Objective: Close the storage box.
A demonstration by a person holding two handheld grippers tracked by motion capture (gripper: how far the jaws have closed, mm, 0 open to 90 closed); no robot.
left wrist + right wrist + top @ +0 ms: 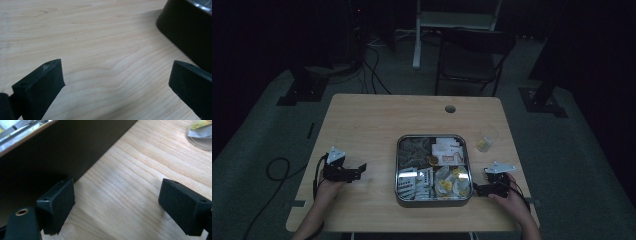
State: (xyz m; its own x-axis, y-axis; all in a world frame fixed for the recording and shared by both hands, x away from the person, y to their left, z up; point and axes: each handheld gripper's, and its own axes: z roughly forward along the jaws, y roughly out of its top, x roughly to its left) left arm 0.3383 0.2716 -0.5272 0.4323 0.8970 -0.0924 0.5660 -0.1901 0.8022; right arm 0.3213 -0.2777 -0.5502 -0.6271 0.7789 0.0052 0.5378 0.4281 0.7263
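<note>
A square metal tin sits on the wooden table, holding several snack and tea packets in compartments. My left gripper rests on the table to the tin's left, open, with bare wood between its jaws. The tin's dark wall lies ahead on the right in the left gripper view. My right gripper rests by the tin's right front corner, open and empty. The tin's dark side runs along its left jaw in the right gripper view.
A small clear plastic cup with something yellow inside stands right of the tin, also seen as the cup. A cable hole lies at the table's far edge. A chair stands beyond the table.
</note>
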